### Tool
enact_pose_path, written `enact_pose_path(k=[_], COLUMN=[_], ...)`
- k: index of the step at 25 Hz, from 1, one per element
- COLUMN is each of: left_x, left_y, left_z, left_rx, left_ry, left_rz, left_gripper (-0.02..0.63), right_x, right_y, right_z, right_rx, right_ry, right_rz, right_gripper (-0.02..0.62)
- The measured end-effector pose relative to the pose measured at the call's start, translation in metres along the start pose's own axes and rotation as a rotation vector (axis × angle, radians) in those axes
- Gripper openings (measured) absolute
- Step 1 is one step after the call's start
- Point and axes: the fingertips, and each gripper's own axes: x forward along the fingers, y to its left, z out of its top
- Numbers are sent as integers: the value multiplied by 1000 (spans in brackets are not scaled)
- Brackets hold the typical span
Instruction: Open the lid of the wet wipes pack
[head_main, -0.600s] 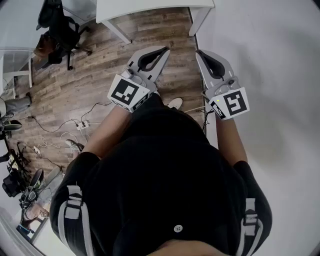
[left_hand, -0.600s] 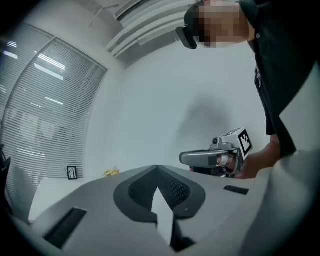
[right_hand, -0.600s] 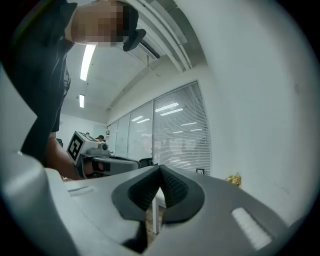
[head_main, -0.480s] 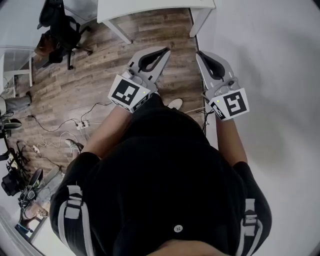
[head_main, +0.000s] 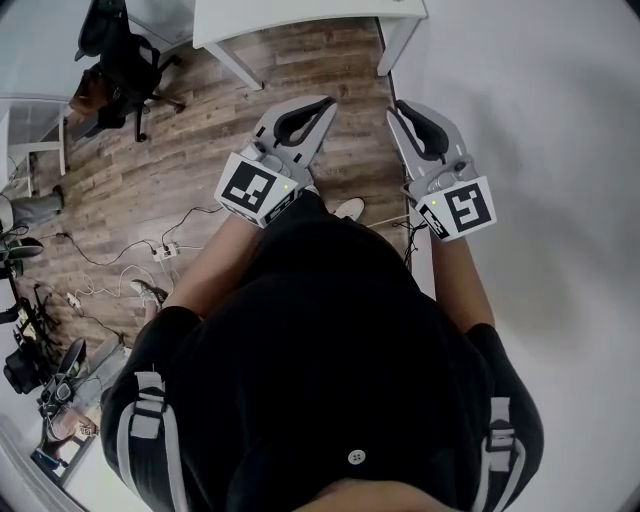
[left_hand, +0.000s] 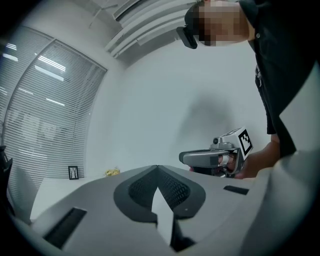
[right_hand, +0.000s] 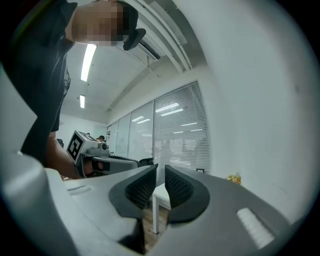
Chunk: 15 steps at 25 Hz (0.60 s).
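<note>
No wet wipes pack shows in any view. My left gripper (head_main: 332, 101) is held level in front of the person's black-clad chest, over the wooden floor. Its jaws meet at the tips and hold nothing (left_hand: 157, 167). My right gripper (head_main: 392, 108) is level beside it, a short way to the right. Its jaws stand a narrow slit apart with nothing between them (right_hand: 160, 168). Each gripper view shows the other gripper and the hand that holds it: the right gripper (left_hand: 210, 158) and the left gripper (right_hand: 107, 161).
Below lies a wooden floor (head_main: 200, 150) with cables and a power strip (head_main: 165, 248). A white desk (head_main: 300, 20) stands ahead, an office chair (head_main: 120, 60) at the far left, a white wall (head_main: 540, 150) on the right. A small picture frame (left_hand: 73, 172) and a yellow object (left_hand: 112, 172) sit on a white surface.
</note>
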Motion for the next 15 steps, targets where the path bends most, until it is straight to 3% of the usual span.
enact_pose_path(k=[3,9,15], left_x=[2,3,3], left_y=[-1,-3,-9], left_z=[1,1,4], left_rx=[4,2,12], left_ry=[-5,-9,-4], left_rz=[-1,3,4], left_gripper=[8,8,8], right_x=[-1,-6,-11], right_y=[-4,-21,-34], right_z=[-4,-4,5], right_rx=[-7,2,-8], right_ry=[9,15,5], right_rz=[-13,-88,-139], right_gripper=[78,206,287])
